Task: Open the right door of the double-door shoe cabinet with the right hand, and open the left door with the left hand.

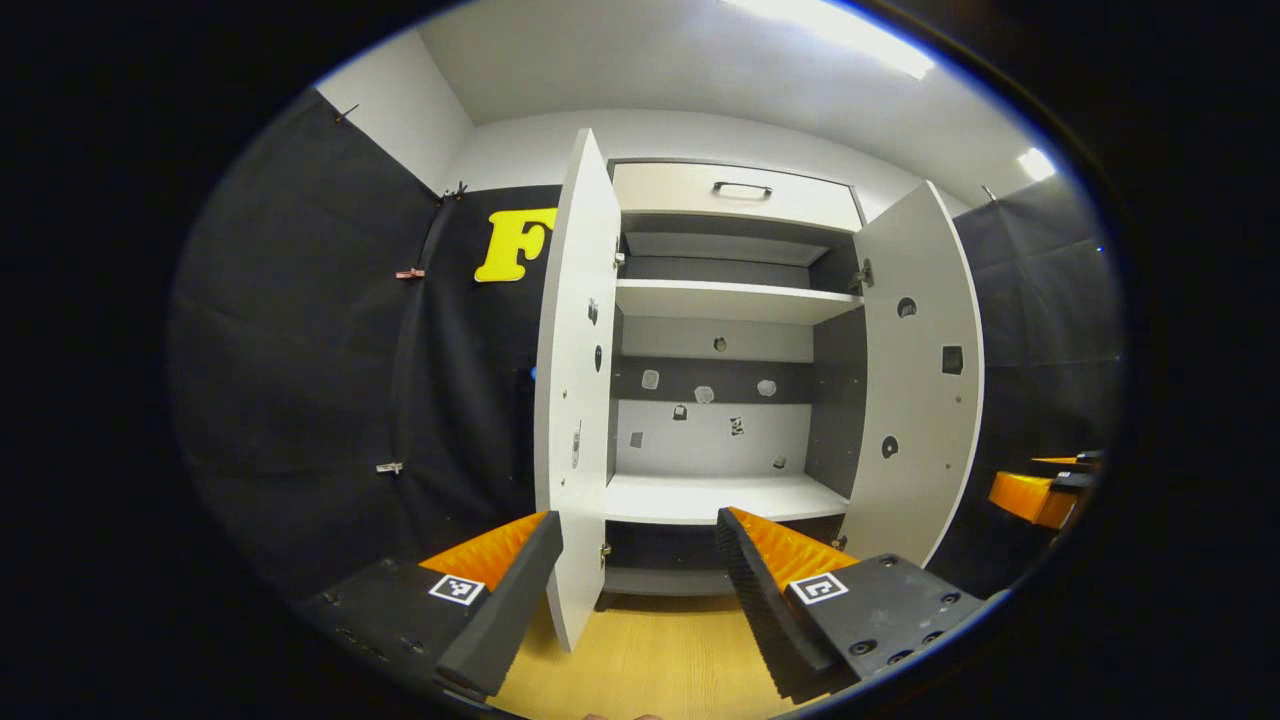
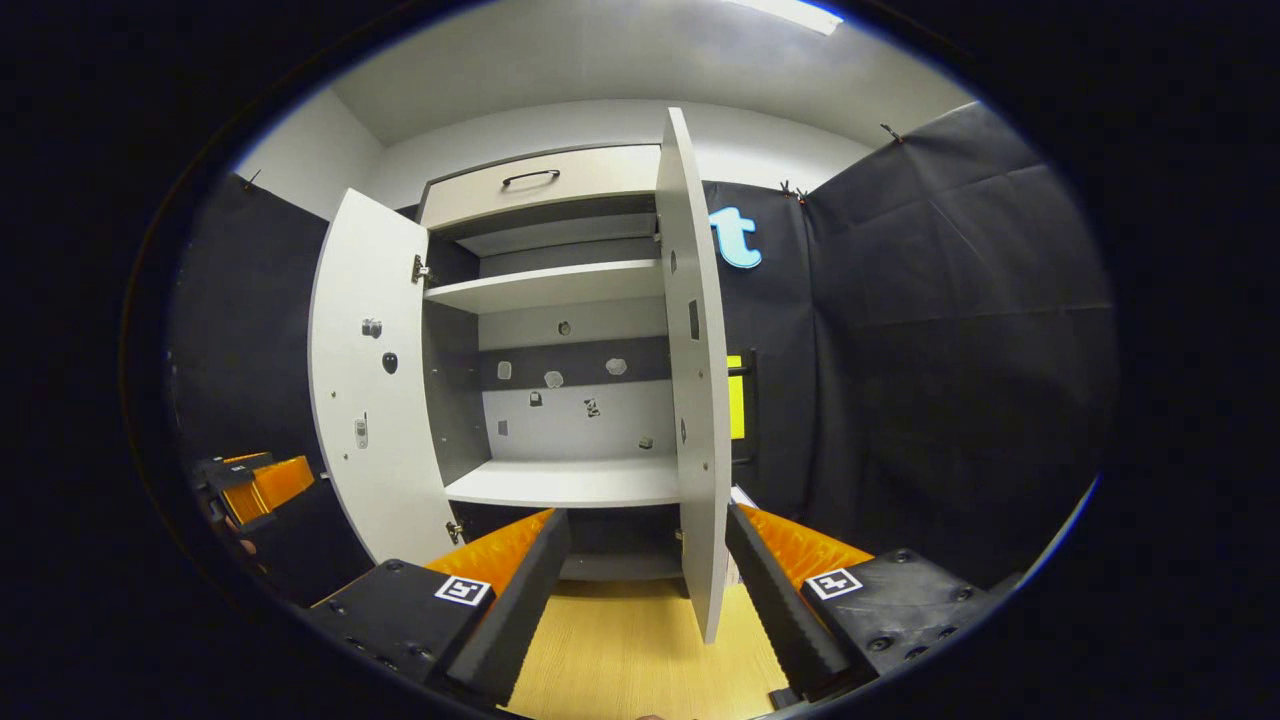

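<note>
Both claws spread: left claw straddles left door edge, right claw right door.

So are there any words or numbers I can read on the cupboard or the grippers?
No readable words or numbers.
Square tags on the left gripper and right gripper: patterns, not letters.
Small stickers on the cupboard back wall: too small to read.
</note>
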Motion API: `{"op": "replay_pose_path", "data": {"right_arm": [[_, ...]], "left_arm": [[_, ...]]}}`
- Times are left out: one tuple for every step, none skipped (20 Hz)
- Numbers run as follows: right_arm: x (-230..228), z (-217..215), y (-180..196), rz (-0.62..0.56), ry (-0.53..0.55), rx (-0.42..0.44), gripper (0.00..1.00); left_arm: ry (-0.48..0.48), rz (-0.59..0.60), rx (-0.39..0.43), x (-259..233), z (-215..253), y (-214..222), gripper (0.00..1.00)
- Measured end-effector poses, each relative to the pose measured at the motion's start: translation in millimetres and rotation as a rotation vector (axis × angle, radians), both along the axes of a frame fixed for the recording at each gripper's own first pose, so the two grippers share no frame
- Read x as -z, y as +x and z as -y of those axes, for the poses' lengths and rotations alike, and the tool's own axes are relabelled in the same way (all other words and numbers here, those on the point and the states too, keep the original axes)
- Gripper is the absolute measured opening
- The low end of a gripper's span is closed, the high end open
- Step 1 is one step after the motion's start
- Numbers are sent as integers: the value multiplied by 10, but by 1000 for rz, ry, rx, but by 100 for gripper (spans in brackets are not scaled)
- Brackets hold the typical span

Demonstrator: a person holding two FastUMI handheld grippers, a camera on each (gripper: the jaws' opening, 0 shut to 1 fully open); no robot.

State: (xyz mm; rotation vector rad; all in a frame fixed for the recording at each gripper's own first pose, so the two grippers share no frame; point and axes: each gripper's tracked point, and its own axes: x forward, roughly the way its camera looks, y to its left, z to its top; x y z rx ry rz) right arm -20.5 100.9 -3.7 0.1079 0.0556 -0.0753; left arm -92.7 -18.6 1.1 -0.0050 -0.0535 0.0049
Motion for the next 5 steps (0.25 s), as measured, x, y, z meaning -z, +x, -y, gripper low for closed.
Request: {"op": "replay_pose_path", "data": {"right_arm": [[11, -10, 20, -1, 3, 0, 98], [31, -28, 50, -3, 10, -3, 98], [61, -36, 65, -8, 17, -4, 98], [105, -49, 65, -16, 28, -9, 98], [127, -78, 65, -14, 39, -20, 98]], "left_arm": [[1, -3, 2, 11, -16, 15, 95], [9, -8, 0, 59, -47, 17, 95], [23, -12, -3, 91, -72, 9, 95], [42, -13, -7, 131, -100, 3, 95], [63, -15, -2, 165, -113, -14, 95]]}}
